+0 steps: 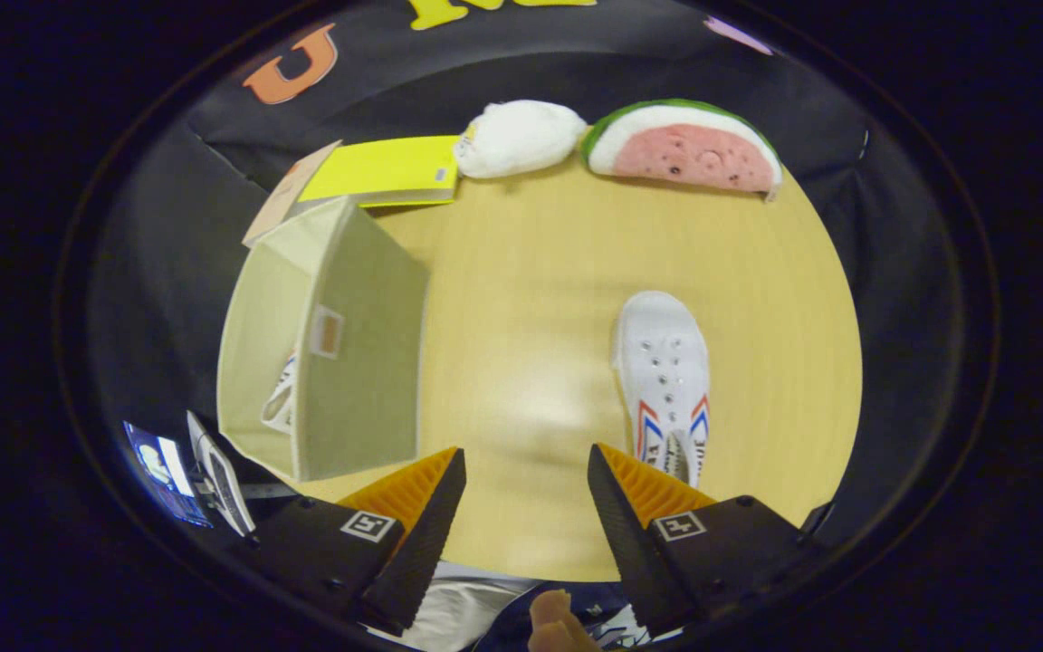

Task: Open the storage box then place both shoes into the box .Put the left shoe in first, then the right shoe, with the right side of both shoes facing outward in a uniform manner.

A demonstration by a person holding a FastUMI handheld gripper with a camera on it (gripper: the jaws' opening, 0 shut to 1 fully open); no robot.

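A beige fabric storage box (pixel 340 344) stands open on the round wooden table (pixel 521 299), ahead and to the left of my fingers. Inside it, against the left wall, part of a white shoe (pixel 281 398) with red and blue stripes shows. A second white shoe (pixel 666 380) of the same kind lies on the table just ahead of my right finger (pixel 621 489), toe pointing away. My gripper (pixel 526 466) is open above the table with nothing between its fingers. The left finger (pixel 422 489) sits near the box's front corner.
A yellow book (pixel 381 170) lies behind the box with a tan flap (pixel 286 195) beside it. A white plush (pixel 517 136) and a watermelon-slice plush (pixel 684 149) rest at the table's far edge. A person's hand (pixel 558 625) shows below the fingers. A screen (pixel 159 466) stands at the left.
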